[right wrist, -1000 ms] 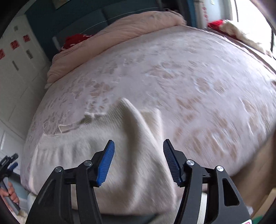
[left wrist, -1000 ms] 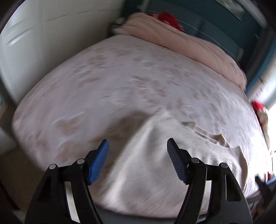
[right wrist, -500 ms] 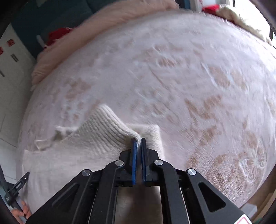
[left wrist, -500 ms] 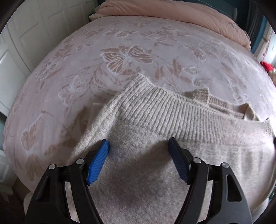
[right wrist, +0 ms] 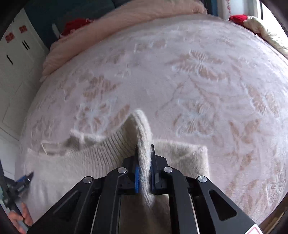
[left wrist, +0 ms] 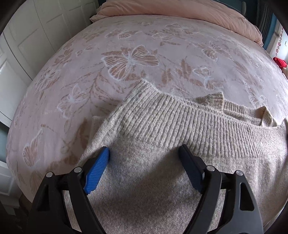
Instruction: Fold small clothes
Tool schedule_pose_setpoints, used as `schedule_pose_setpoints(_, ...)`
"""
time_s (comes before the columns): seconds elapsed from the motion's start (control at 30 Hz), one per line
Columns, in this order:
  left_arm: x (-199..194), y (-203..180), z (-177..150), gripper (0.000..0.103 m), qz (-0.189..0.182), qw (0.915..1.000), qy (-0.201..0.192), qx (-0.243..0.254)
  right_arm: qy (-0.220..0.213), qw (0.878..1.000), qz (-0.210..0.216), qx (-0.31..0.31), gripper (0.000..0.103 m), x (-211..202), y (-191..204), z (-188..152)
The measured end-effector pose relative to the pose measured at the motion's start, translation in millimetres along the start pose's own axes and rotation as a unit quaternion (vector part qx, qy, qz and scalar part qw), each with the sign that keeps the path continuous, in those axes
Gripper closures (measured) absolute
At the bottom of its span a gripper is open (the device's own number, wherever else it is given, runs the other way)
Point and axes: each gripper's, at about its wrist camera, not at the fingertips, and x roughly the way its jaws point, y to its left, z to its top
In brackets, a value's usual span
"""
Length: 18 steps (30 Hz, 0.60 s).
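Note:
A cream knitted sweater lies on the pink butterfly-patterned bed cover, its ribbed hem folded up over the body. My left gripper is open, its blue pads spread just above the sweater near the ribbed hem's left corner. In the right wrist view the sweater lies at the near left, and my right gripper is shut on a raised fold of its ribbed edge, which pokes forward between the jaws. The left gripper shows at the far left there.
A folded pink duvet lies along the head of the bed. White wardrobe doors stand left of the bed. Red items lie by the pillow end and another red item at the right edge.
The right gripper closed on the sweater's ribbed edge and pushed further onto it. The left gripper came down close over the sweater and stays open.

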Motion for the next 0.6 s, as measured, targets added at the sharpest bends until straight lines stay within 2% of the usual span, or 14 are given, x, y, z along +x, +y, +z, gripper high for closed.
schedule_pose_setpoints(0.1,2,-1,0,0.024,0.004,1.0000,0.000,0.006,-0.018,1.000,-0.014,0.020,0.096,-5,-14,3)
schedule_pose_setpoints(0.17,3,-2,0,0.023,0.006,0.9999,-0.001,0.010,0.016,0.999,-0.032,0.033,0.096,19,-30,-3)
schedule_pose_setpoints(0.23,4,-3,0,0.022,0.007,0.9999,0.000,0.011,0.019,0.999,-0.020,0.034,0.097,30,-36,-6)
schedule_pose_setpoints(0.37,5,-2,1,0.021,0.008,0.9999,0.000,0.009,0.009,0.999,0.006,0.050,0.089,7,-30,-2)
schedule_pose_setpoints(0.43,-2,-1,1,0.022,0.004,1.0000,-0.002,0.003,-0.021,0.999,0.002,0.029,0.085,-21,-17,-9)
schedule_pose_setpoints(0.53,-26,3,-3,0.023,-0.025,0.9994,-0.014,-0.018,-0.036,0.999,0.021,0.001,0.085,-53,3,-26)
schedule_pose_setpoints(0.6,-48,0,-11,0.023,-0.047,0.9982,-0.026,-0.027,-0.026,0.998,0.055,-0.016,0.085,-66,24,-46)
